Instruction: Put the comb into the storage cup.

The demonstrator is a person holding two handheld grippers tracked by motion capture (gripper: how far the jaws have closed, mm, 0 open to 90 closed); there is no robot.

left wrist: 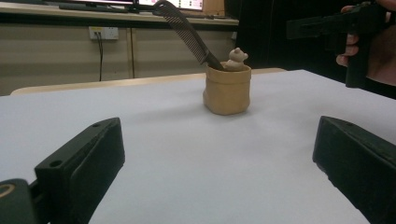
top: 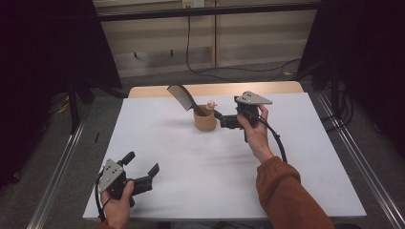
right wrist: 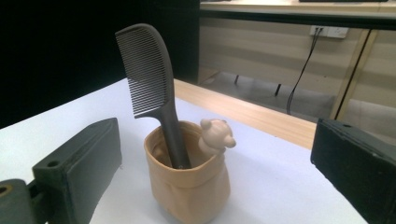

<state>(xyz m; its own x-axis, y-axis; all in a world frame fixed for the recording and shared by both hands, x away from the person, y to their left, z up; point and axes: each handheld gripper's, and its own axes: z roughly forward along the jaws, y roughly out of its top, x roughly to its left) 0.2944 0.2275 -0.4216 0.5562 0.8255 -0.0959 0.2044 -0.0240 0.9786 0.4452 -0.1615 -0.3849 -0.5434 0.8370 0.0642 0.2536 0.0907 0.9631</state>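
The white desk (top: 191, 157) carries a tan holder (top: 205, 121) toward its far middle, with a small bear figure (top: 212, 104) on its rim and a dark comb (top: 183, 98) standing handle-down inside it, teeth end leaning up and away to the left in the high view. The right tool (top: 220, 116) sits just beside the holder, released, its jaws spread wide with nothing pressed between them, the holder and comb framed between them in the right gripper view. The left tool (top: 142, 168) rests near the desk's near left corner, well apart from the holder, jaws likewise spread and empty.
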